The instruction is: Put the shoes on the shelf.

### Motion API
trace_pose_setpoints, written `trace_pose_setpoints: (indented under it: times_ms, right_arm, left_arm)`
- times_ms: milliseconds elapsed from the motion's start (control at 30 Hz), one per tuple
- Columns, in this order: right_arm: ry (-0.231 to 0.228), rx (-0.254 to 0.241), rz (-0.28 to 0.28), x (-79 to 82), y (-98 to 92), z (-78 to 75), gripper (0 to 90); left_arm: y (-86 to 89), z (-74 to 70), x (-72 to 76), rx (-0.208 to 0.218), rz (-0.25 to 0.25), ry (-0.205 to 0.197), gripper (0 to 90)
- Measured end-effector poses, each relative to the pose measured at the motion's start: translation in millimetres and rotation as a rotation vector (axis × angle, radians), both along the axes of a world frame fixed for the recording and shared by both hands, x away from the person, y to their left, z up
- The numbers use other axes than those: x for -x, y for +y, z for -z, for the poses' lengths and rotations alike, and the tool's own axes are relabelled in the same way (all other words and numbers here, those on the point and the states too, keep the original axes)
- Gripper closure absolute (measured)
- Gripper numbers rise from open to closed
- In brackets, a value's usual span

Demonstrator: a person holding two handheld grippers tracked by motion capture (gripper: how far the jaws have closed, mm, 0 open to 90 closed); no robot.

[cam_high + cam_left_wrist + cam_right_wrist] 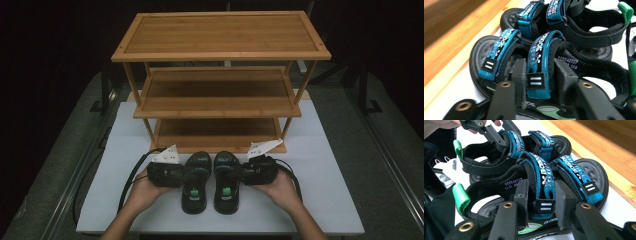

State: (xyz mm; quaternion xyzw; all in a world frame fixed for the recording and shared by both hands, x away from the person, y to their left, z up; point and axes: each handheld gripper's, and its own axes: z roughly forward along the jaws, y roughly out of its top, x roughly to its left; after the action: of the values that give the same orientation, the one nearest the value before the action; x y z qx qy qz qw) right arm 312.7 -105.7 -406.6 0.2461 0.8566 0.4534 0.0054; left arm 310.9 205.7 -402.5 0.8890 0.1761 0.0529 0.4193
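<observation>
A grey table [320, 200] carries a three-tier bamboo shoe rack [220, 80] at its far side, with all three shelves bare. In front of the rack's lowest shelf, near the person's edge of the table, a pair of black sandals with teal webbing straps stands side by side, toes toward the rack: the left sandal [196, 182] and the right sandal [226, 182], just beside each other. Each has a green pull loop at the heel.

The person's left hand [142, 192] brings the left gripper [181, 175] in from the outer side of the left sandal; in the left gripper view its jaws stand on either side of that sandal's middle teal strap [539, 65], pads pressed against it. The right hand [282, 190] holds the right gripper [240, 173] at the right sandal, and in the right gripper view its jaws clamp the matching teal strap [544, 182] likewise.
</observation>
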Motion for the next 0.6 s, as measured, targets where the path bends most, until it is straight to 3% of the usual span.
trace_pose_setpoints:
  times_ms: [300, 600]
  right_arm:
    - [-0.010, -0.010, 0.020, -1.5, 1.2, -5.4, 68.5]
    - [-0.047, -0.008, 0.069, -16.5, -1.4, -12.4, 68.6]
  left_arm:
    - [-6.4, -9.8, 0.2, 0.020, -0.048, -0.061, 70.5]
    - [-9.3, -15.8, -14.2, 0.062, -0.109, -0.094, 70.6]
